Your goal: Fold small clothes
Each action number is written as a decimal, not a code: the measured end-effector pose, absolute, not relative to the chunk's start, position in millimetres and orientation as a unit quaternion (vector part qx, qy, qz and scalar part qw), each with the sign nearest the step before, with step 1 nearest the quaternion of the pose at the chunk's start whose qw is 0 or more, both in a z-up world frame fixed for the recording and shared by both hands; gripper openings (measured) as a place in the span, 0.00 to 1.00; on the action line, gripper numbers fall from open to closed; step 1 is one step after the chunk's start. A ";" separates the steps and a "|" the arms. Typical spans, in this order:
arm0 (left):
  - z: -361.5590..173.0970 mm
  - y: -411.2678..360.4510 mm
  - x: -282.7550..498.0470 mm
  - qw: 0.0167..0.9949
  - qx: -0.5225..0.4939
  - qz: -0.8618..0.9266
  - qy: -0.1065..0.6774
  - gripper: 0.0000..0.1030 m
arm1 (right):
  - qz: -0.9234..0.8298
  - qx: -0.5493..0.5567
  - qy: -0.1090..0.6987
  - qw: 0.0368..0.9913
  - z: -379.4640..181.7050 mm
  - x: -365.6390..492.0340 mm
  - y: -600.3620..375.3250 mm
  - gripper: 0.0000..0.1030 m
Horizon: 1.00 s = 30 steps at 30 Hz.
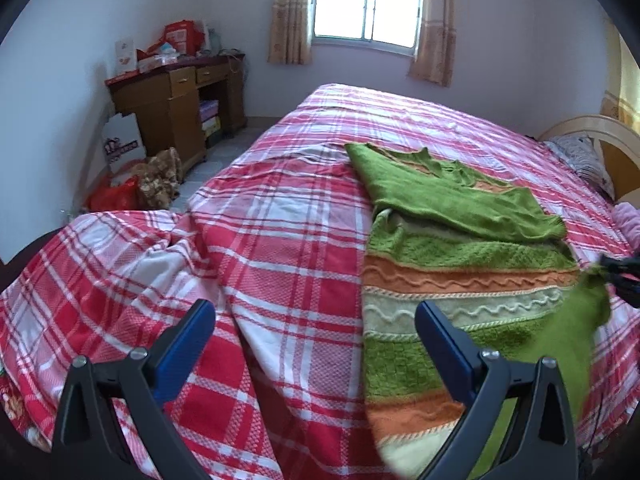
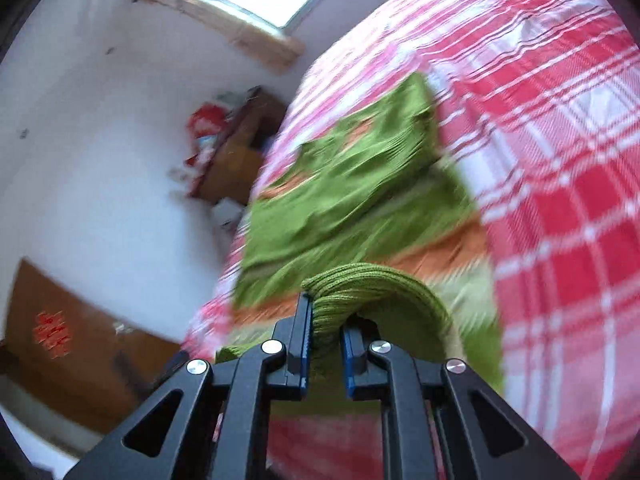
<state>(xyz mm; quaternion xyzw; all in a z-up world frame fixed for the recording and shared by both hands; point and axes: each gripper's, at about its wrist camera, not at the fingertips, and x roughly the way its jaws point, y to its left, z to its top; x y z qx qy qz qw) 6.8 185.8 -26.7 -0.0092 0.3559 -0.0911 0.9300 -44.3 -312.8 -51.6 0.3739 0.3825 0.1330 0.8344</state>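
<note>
Far left, room: wooden desk [image 1: 180, 100] against the wall, cluttered on top; bags and a box on the floor below it. Curtained window [image 1: 368, 0] in the back wall.

Bed [image 1: 280, 240], red-and-white plaid cover, rumpled at the near left, flatter toward the middle.

Left gripper [image 1: 316, 332]: jaws wide apart, nothing between them, hovering over the plaid just left of the garment.

Green knitted sweater [image 1: 460, 260], orange and cream bands, lies on the right half of the bed. One sleeve is already laid across the chest.

Right gripper [image 2: 326, 320]: jaws clamped on a ribbed green cuff [image 2: 360, 284], with fabric bunched between the pads. In the left wrist view that sleeve is lifted at the right edge, blurred.

Judgement: the step in hand is folding the second sleeve inward. The next move calls for carrying the cuff across the body, laying it flat, then releasing it. The left gripper could pin the body so it does not drag.
</note>
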 end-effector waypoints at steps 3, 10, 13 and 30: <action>-29.5 190.3 5.5 0.924 -0.005 -0.126 0.362 0.99 | 0.097 0.366 0.401 0.834 -74.4 -23.2 -317.3 0.12; -37.3 160.2 -13.6 0.890 0.047 -0.271 0.364 0.99 | 0.090 0.375 0.410 0.826 -96.9 -21.3 -324.2 0.12; -43.1 128.0 -23.6 0.877 0.103 -0.309 0.352 0.99 | 0.091 0.364 0.414 0.829 -94.3 -21.5 -321.7 0.12; -76.8 108.3 41.7 0.852 0.004 -0.299 0.430 0.34 | 0.177 0.483 0.288 0.808 -63.0 -58.1 -341.1 0.83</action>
